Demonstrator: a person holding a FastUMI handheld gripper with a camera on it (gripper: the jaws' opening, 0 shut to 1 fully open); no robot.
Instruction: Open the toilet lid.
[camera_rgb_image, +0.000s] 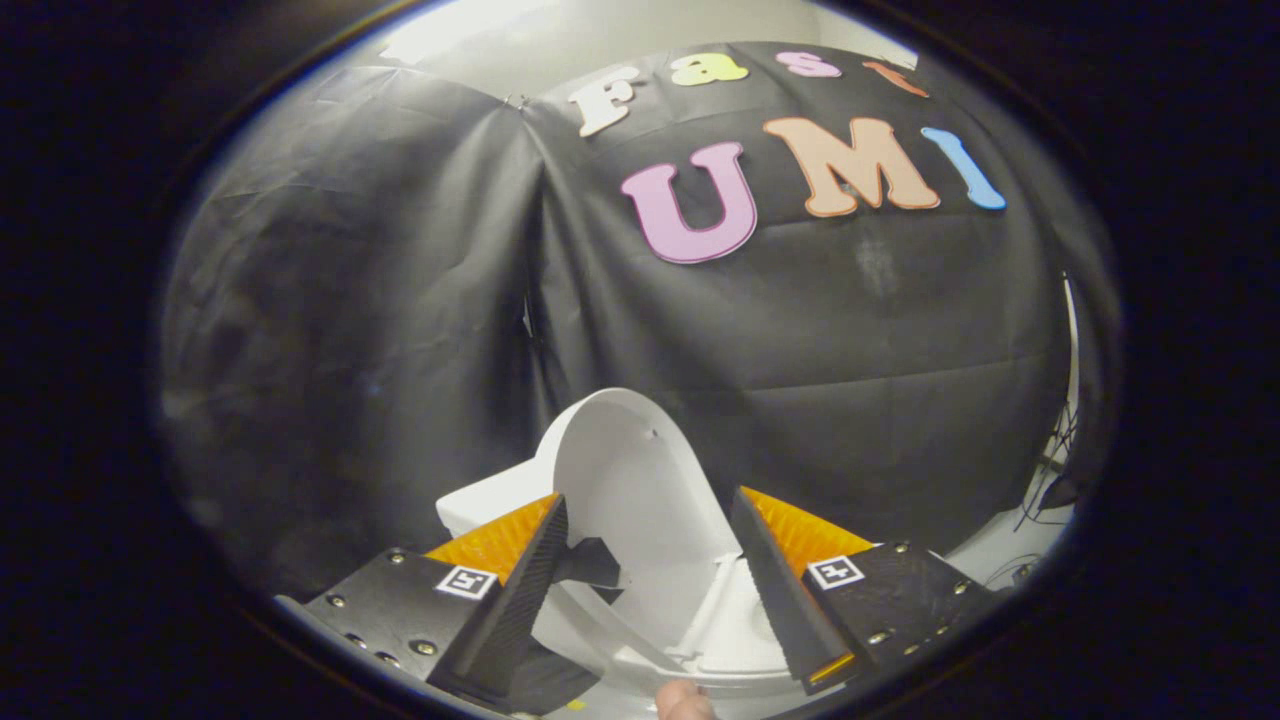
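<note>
Black crumpled cloth wall (330, 330) hangs behind everything, matte and creased. Left finger (520, 590): black ribbed pad, orange backing, square marker tag on its block. Gripper (648, 555) jaws stand wide, gripping nothing. Toilet lid (630, 480), smooth glossy white plastic with a rounded top, is raised upright between the fingers, just ahead. White toilet rim (700, 640) curves below. Right finger (775, 580) same build.
</note>
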